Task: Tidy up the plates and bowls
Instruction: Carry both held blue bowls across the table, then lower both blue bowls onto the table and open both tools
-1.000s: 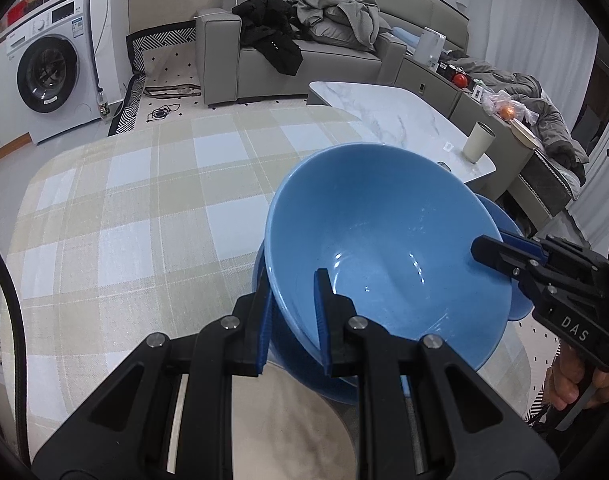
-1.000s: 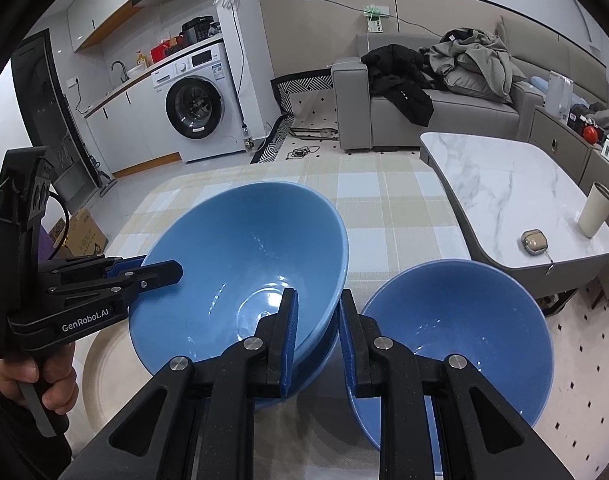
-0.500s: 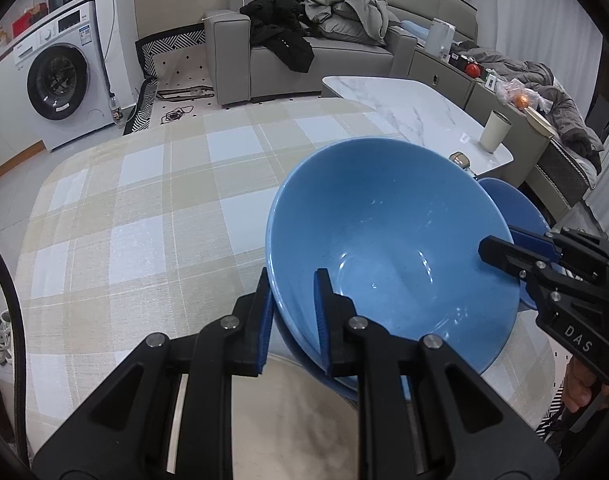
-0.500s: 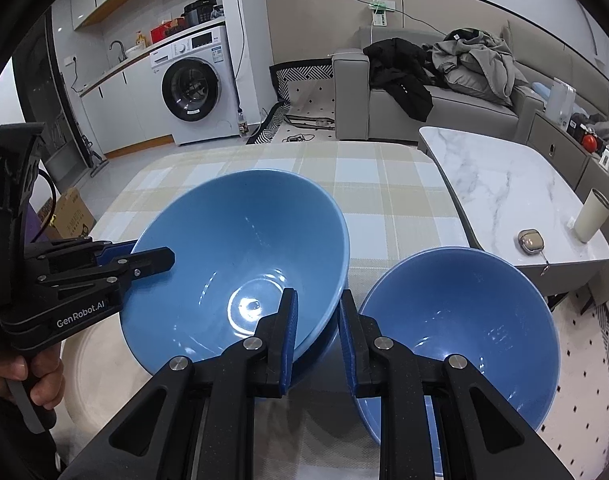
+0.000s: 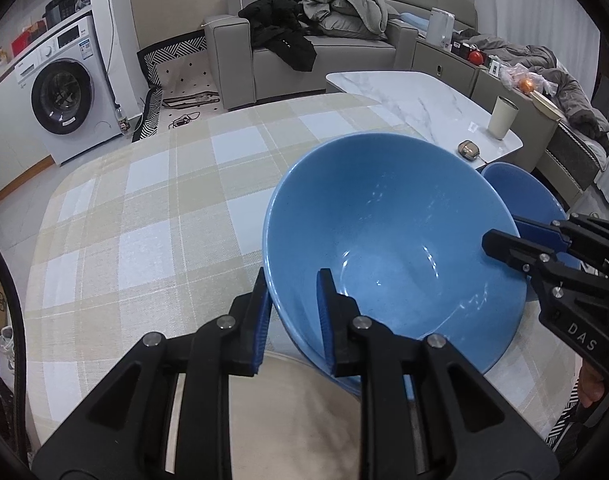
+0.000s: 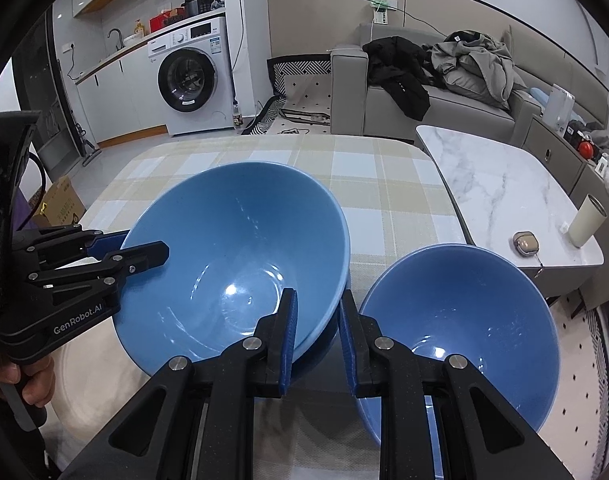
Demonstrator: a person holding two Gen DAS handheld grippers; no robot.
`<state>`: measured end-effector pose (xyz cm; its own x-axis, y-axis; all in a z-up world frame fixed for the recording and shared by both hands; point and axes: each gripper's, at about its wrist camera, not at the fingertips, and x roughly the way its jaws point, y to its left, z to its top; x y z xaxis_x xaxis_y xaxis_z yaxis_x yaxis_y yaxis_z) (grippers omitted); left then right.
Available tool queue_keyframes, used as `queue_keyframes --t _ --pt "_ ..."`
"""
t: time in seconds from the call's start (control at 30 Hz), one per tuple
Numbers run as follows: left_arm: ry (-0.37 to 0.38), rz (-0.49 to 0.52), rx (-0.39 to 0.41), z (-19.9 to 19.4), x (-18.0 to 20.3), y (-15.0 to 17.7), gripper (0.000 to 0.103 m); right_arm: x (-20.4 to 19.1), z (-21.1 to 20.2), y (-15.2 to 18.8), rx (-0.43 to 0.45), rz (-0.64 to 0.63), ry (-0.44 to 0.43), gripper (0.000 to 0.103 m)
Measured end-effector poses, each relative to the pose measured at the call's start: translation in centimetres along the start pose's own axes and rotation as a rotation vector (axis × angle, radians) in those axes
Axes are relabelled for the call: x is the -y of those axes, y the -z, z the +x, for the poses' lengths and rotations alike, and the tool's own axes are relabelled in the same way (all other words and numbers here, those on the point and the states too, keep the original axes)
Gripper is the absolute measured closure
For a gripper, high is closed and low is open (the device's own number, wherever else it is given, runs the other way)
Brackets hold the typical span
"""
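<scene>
A large blue bowl [image 5: 392, 240] [image 6: 240, 248] is held by both grippers at opposite rims. It sits tilted in a second blue bowl [image 5: 346, 382] [image 6: 324, 346], of which only a rim edge shows. My left gripper [image 5: 294, 288] [image 6: 144, 242] pinches the near-left rim, one pad inside and one outside, and its jaws are opening slightly. My right gripper [image 6: 316, 320] [image 5: 502, 236] is shut on the opposite rim. A third blue bowl [image 6: 460, 332] [image 5: 520, 192] stands alone to the right. A cream plate [image 5: 304, 420] [image 6: 88, 364] lies beside the stack.
The checked tablecloth [image 5: 152, 216] [image 6: 376, 176] stretches bare beyond the bowls to a rounded far edge. A marble coffee table [image 6: 500, 176] with a cup [image 6: 586, 220] stands off to the right. A person's hand [image 6: 28, 384] grips the left tool's handle.
Both grippers have sunk a little with the large bowl, which has settled lower into the bowl beneath. Both grips look the same.
</scene>
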<state>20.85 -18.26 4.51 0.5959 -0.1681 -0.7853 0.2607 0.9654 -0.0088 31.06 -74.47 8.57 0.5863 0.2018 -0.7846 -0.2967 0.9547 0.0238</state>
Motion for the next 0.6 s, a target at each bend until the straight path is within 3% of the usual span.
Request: queue_keyframes --t 0.47,0.6 --pt "-0.081 0.055 -0.028 0.7 1.6 0.7 0.084 0.1 0.8 0.6 0.005 -0.002 0.029 0.082" --pt "-0.073 0.052 -0.030 0.6 1.7 0.6 0.082 0.2 0.7 0.8 0.020 0.007 0.032 0.082"
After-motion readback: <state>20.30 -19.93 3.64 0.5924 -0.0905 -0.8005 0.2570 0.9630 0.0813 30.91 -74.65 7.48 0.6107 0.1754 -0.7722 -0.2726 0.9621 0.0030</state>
